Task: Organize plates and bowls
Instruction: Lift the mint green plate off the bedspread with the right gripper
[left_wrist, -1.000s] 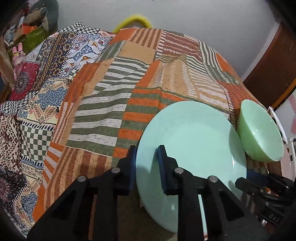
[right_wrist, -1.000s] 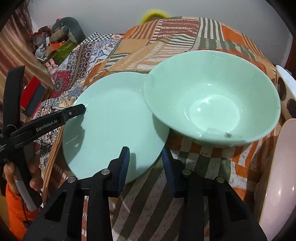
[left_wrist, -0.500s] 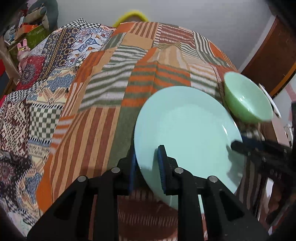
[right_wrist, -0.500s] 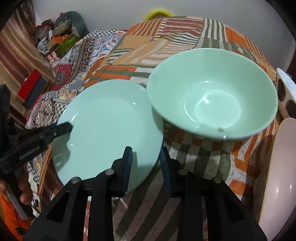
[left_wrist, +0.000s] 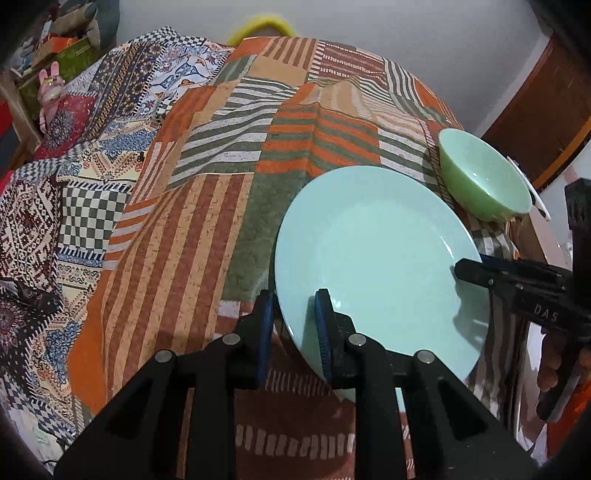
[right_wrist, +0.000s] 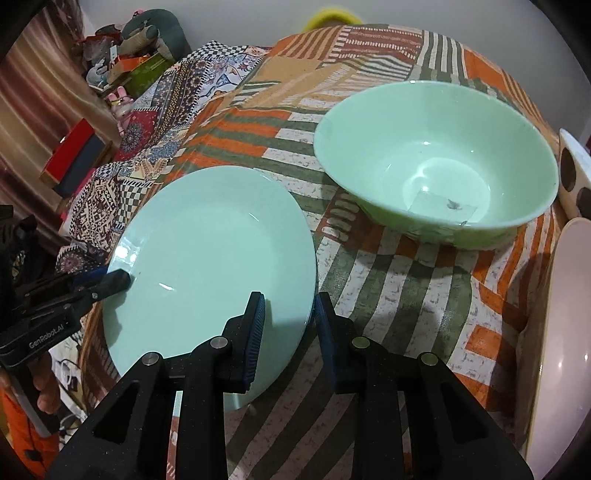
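Patchwork cloth (left_wrist: 207, 229) in orange, green and cream stripes covers the tabletop and carries every item listed.

Left gripper (left_wrist: 293, 332): black frame, blue-padded jaws narrowly parted, straddling the near-left rim of the plate; one pad above, one below. Whether the pads actually pinch the rim cannot be told.

Pale mint round ceramic plate (left_wrist: 373, 254): near the tabletop's front edge, its near rim apparently raised off the cloth, judged to be held from two sides so it stays level while moved.

Right gripper (right_wrist: 288, 325): jaws likewise slightly apart astride the plate's right rim; contact uncertain.

Light green deep glazed bowl (right_wrist: 436, 166): upright on the cloth, just beyond and right of the plate, not touching it; probably next for stacking.

Pink plate (right_wrist: 565, 332) and spotted white dish (right_wrist: 572, 173): far right edge, partly visible.
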